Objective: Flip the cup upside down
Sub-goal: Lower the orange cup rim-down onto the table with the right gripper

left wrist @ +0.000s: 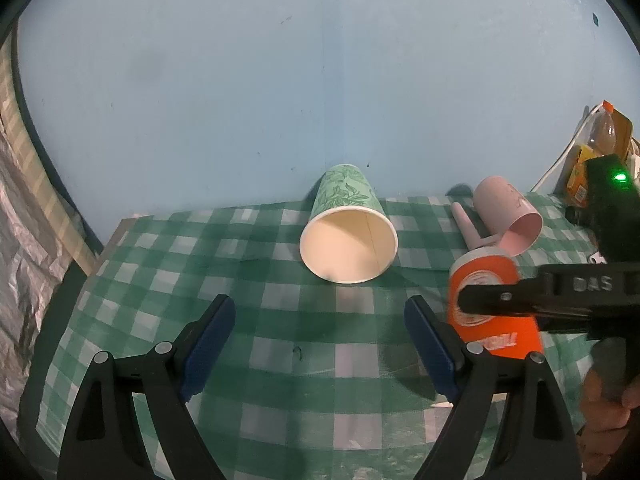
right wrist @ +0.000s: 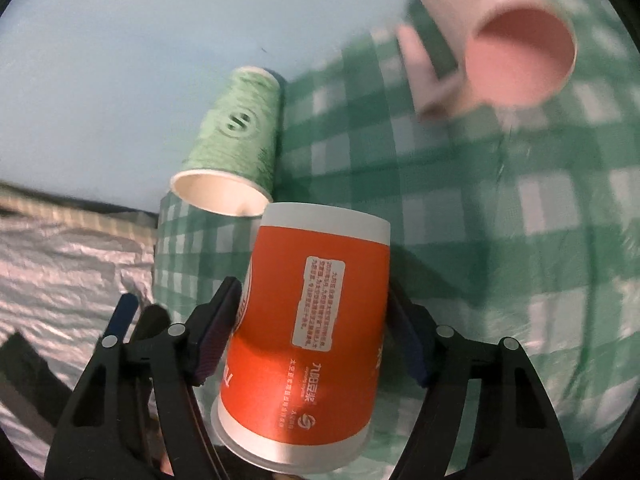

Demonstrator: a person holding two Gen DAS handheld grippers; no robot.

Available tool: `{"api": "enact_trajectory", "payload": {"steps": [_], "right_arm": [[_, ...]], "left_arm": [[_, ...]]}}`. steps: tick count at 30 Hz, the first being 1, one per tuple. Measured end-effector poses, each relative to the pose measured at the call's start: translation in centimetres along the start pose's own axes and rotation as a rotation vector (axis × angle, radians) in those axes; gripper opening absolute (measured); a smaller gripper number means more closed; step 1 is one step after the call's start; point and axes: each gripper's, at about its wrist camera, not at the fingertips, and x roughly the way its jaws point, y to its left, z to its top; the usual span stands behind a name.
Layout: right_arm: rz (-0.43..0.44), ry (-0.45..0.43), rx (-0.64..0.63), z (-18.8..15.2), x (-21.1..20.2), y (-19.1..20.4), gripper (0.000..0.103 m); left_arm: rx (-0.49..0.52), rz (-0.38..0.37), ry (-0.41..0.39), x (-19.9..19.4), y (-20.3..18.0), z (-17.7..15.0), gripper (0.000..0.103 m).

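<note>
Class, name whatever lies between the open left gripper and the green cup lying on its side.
Only bare checked tablecloth lies between the left gripper and the green cup, as the left wrist view shows.

Right gripper clamps the orange cup w/ both pads on its sides, lower center of frame; white rim end nearest the lens. Behind it, center-left, a green paper cup lies on its side (mouth facing down-frame). Pink mug lies tipped, upper right, blurred. Green-checked tablecloth fills the right.
</note>
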Motion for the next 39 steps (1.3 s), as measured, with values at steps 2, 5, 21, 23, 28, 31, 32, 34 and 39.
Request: {"api": "enact_trajectory", "payload": {"steps": [2,5,21,23,28,31,32,34,39], "right_arm": [[-0.006,-0.039,-0.049,-0.3,-1.1,0.4,0.072],[-0.038,-0.128,-0.161,-1.3,-3.2,1.1,0.072],[-0.327,-0.697,-0.725,-8.1,-8.1,3.7,0.072],[-0.338,-0.720,-0.742,-8.5,-8.0,3.5,0.072],[-0.372,-0.723,-0.772,-8.8,-6.8,4.4,0.072],[-0.401,-0.702,-0.763,-8.0,-6.0,5.0,0.072],[-0.416,-0.690,-0.756,-7.4,-5.5,5.2,0.072],[-0.433,-0.669,-0.756,-6.4,-4.6,5.7,0.072],[-0.455,-0.598,-0.738,-4.6,-2.5,5.8,0.072]], "left_arm": [[-0.003,-0.005,-0.003,-0.1,0.0,-0.1,0.088],[-0.007,-0.019,-0.002,-0.3,0.1,-0.2,0.088],[0.012,-0.059,0.023,-0.3,-0.4,-0.6,0.088],[0.008,-0.066,0.031,-0.1,-0.4,-0.6,0.088],[0.007,-0.073,0.043,0.3,-0.6,-0.7,0.088],[0.011,-0.068,0.047,0.5,-0.5,-0.8,0.088],[0.010,-0.067,0.047,0.5,-0.4,-0.8,0.088],[0.007,-0.065,0.050,0.7,-0.4,-0.8,0.088],[-0.002,-0.064,0.056,0.9,0.0,-0.9,0.088]]}}
